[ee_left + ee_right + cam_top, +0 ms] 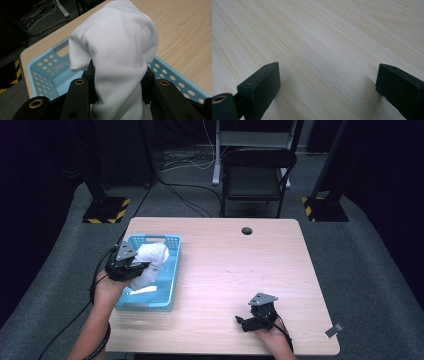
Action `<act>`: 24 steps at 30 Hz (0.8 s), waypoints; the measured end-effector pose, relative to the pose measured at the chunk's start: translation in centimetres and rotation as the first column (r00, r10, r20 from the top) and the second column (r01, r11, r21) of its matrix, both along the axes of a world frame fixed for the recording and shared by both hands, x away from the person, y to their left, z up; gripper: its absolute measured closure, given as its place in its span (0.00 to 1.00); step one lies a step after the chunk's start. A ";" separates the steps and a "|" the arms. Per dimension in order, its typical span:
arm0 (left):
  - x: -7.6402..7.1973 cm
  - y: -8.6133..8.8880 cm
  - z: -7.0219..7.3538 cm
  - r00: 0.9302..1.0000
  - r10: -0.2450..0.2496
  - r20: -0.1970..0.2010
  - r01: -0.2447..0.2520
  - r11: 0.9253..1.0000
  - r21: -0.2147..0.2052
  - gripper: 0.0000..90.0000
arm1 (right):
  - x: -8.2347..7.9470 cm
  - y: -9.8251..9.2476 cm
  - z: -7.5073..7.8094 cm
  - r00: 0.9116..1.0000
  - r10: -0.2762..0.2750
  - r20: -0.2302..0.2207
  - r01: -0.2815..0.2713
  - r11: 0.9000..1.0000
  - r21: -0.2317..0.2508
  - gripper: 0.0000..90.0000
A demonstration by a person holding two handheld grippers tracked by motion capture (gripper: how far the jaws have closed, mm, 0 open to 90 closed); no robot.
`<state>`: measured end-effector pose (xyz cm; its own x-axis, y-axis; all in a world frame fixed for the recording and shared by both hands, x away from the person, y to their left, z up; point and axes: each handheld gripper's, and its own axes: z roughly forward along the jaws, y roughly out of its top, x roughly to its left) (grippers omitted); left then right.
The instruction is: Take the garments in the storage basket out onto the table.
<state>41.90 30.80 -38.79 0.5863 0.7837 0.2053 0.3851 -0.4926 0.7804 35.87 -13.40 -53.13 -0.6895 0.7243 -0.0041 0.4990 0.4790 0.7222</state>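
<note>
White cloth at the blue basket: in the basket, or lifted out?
Partly lifted. The left tool is shut on the white cloth, holding it bunched above the blue basket; its lower end hangs into the basket.

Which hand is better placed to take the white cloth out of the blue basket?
Left, I'd judge. The left gripper is already shut on the white cloth above the blue basket. The right gripper stands open over bare table, well away from the basket.

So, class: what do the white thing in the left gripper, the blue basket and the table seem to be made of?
White cloth: soft, matte woven fabric; it drapes and folds. Blue basket: probably moulded plastic, slight sheen, punched round holes. Table: pale wood grain, smooth; possibly a laminate.
</note>
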 end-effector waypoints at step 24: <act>-2.2 -1.6 2.3 0.994 -0.075 0.084 0.079 0.996 -0.036 0.71 | 0.0 0.0 0.0 1.000 0.000 0.000 0.000 1.000 0.000 0.06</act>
